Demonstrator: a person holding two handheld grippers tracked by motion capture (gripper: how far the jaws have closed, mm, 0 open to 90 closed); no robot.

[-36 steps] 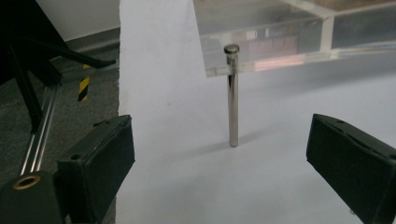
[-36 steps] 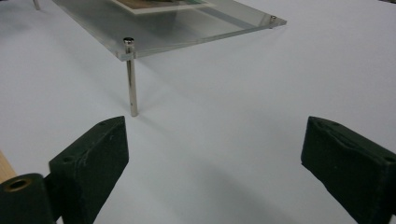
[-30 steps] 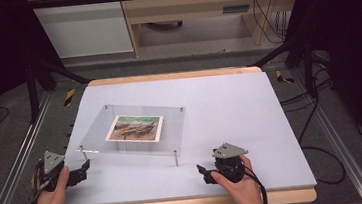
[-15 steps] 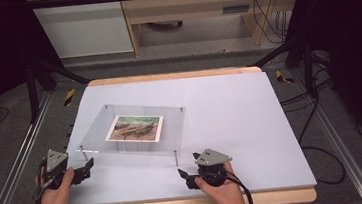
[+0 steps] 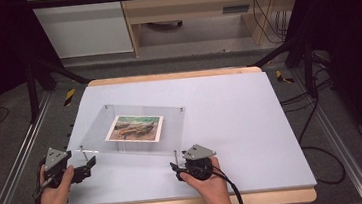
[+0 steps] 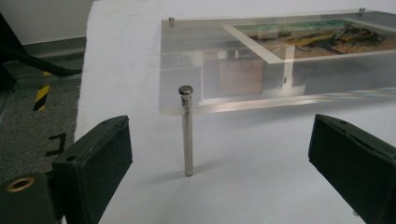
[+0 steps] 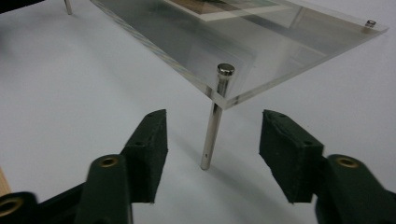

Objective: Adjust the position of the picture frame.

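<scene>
Your right gripper (image 5: pixel 180 172) sits at the near right corner of the clear plate (image 5: pixel 137 136), and in the right gripper view its leg (image 7: pixel 212 126) stands just ahead of your pads (image 7: pixel 149 149), centred on the gap between them but untouched; the jaws have just been closing and stand half-wide with nothing pressed. Your left gripper (image 5: pixel 88 166) waits at the near left corner, where the left gripper view shows the other leg (image 6: pixel 187 130) ahead of the gap, nearer the left pad (image 6: pixel 100 158), the jaws spread wide and clear of it. The plate rests mid-table, slightly left of centre, on the white table (image 5: pixel 251 125). Both your hands come in from the near edge, low over the surface, each gripper held level and angled inward toward the plate. The plate is a flat transparent acrylic rectangle with glossy, squared edges, raised on thin polished metal pins, each topped by a small round cap. Inside it lies a picture (image 5: pixel 134 128) with a white border, printed in browns and greens. The pads are matte black and blocky, with a faintly rough skin.
</scene>
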